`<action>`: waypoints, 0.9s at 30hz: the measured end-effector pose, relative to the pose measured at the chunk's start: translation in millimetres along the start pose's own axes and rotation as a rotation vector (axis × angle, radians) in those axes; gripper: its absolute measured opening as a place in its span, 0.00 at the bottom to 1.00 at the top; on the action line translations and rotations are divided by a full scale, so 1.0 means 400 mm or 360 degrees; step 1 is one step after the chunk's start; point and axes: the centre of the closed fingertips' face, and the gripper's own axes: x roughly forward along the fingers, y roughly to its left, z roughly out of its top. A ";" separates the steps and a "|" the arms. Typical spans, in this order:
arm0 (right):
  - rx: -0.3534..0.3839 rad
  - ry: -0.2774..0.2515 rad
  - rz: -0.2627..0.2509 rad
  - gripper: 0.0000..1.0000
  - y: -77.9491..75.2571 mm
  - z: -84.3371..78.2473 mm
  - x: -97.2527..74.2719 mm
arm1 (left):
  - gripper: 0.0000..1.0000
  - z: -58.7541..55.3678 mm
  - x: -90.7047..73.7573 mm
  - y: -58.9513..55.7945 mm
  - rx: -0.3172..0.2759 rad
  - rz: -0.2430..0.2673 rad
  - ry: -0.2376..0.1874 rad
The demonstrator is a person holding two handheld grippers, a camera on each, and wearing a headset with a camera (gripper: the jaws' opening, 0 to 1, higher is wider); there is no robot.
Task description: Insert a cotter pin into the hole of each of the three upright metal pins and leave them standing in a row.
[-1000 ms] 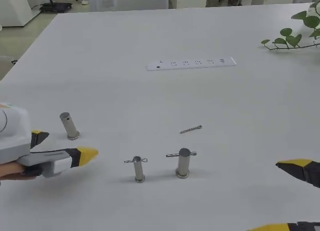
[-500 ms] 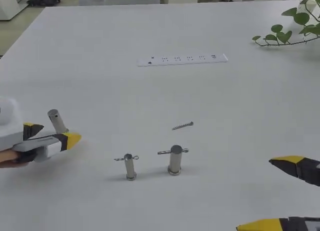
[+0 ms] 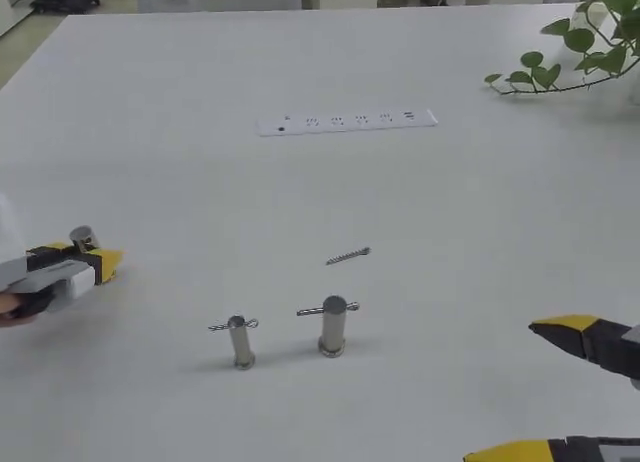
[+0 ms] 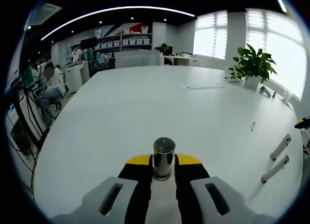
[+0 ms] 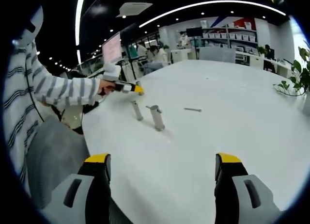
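Note:
My left gripper [image 3: 88,262] at the table's left edge is shut on a bare upright metal pin [image 3: 82,238]; in the left gripper view its jaws press both sides of that pin [image 4: 163,150]. Two more pins stand side by side, each with a cotter pin through its hole: a thin pin [image 3: 240,341] and a thicker pin [image 3: 333,326]. A loose cotter pin [image 3: 348,256] lies on the table behind them. My right gripper [image 3: 545,392] hovers open at the lower right, wide apart in its own view [image 5: 163,161], well away from the pins [image 5: 156,118].
A white power strip [image 3: 345,122] lies across the far middle of the white table [image 3: 450,232]. Plant leaves [image 3: 560,62] trail onto the far right corner. A striped sleeve [image 5: 58,88] reaches in along the table's left side.
The left gripper's jaws, open beside the bare pin a second ago, have closed around it. The camera has shifted, sliding the whole scene left. The right gripper stays open.

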 end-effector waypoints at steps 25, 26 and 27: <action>-0.0029 -0.0017 0.0021 0.89 0.004 0.003 -0.004 | 0.11 -0.016 -0.044 -0.013 0.0068 0.0074 0.0093; -0.0033 -0.0020 0.0022 0.89 0.004 0.003 -0.005 | 0.11 -0.009 -0.053 -0.019 0.0072 0.0073 0.0078; -0.0035 -0.0021 0.0022 0.89 0.004 0.003 -0.005 | 0.11 -0.005 -0.059 -0.023 0.0071 0.0069 0.0070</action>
